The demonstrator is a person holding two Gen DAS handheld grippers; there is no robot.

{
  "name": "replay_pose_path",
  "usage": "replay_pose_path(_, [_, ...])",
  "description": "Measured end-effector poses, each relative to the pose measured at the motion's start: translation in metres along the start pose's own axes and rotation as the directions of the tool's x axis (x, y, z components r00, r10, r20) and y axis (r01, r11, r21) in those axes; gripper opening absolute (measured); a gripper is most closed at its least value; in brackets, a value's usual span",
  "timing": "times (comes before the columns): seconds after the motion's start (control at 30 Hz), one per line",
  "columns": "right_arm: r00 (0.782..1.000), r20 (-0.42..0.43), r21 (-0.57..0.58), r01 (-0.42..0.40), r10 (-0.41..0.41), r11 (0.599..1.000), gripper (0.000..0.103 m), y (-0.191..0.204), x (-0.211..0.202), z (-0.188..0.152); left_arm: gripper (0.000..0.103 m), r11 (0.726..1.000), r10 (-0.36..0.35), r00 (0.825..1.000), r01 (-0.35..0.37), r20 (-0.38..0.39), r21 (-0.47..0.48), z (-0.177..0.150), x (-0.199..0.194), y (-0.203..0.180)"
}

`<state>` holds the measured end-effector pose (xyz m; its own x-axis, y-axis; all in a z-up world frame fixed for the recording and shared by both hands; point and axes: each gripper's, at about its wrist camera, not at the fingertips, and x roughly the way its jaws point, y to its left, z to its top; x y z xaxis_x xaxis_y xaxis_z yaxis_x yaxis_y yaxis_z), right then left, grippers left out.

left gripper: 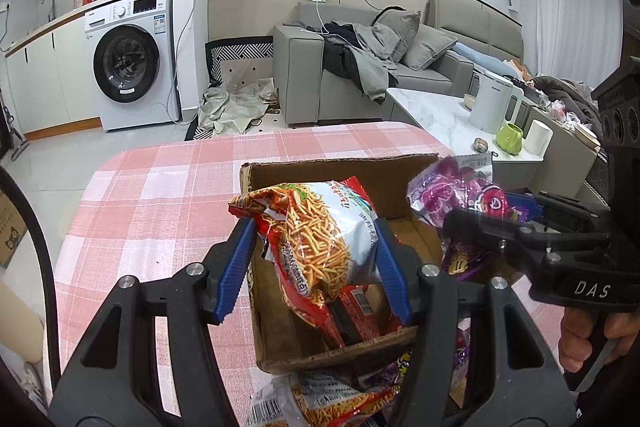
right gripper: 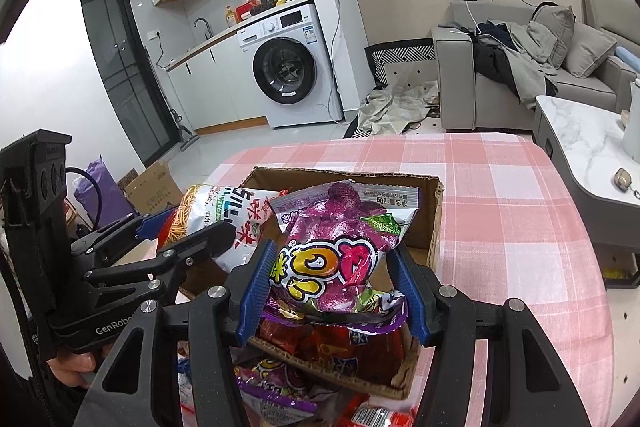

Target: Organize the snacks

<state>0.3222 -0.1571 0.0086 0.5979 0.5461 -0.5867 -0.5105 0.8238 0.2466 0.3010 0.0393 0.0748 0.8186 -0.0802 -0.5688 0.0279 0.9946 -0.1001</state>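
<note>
A noodle-snack bag [left gripper: 324,243] hung over the open cardboard box [left gripper: 344,171], pinched between the left hand-held gripper [left gripper: 316,259] pads. The right hand-held gripper [right gripper: 332,287] clamped a purple snack bag [right gripper: 332,259] above the same box on the checked bench [left gripper: 160,187].

The tabletop [left gripper: 160,195] wears a pink-and-white check cloth, and on it sits a plain brown cardboard box [left gripper: 344,171]. One snack bag [left gripper: 324,239] is white and red with orange strands printed on it; another bag [right gripper: 336,259] is shiny purple with yellow and red lettering. Each tool has blue ribbed pads [left gripper: 232,267] on black arms.
</note>
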Motion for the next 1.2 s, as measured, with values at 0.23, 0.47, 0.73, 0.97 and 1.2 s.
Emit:
replay_pose_path(0.23, [1.0, -0.018, -0.017, 0.019, -0.019, 1.0, 0.058, 0.003, 0.012, 0.004, 0.056, 1.0, 0.01, 1.0, -0.009, -0.019, 0.017, 0.004, 0.02, 0.0])
replay_pose_path(0.47, [0.999, -0.031, -0.042, 0.038, -0.039, 0.998, 0.058, 0.004, 0.02, 0.007, 0.057, 1.0, 0.014, 0.999, -0.013, -0.033, 0.029, 0.004, 0.031, -0.001])
replay_pose_path(0.73, [0.998, -0.045, -0.046, 0.046, -0.048, 0.998, 0.059, 0.002, 0.026, 0.006, 0.057, 0.998, 0.031, 0.998, -0.028, -0.053, 0.05, 0.001, 0.04, -0.007])
replay_pose_path(0.97, [0.998, -0.05, -0.054, 0.028, -0.031, 0.998, 0.06, 0.002, 0.028, 0.006, 0.059, 0.998, 0.032, 0.998, -0.029, -0.052, 0.055, -0.002, 0.04, -0.012])
replay_pose_path(1.2, [0.999, 0.022, -0.031, 0.034, -0.033, 0.999, 0.089, -0.003, 0.002, 0.006, 0.085, 1.0, -0.006, 1.0, 0.006, -0.014, 0.006, -0.004, 0.014, 0.001])
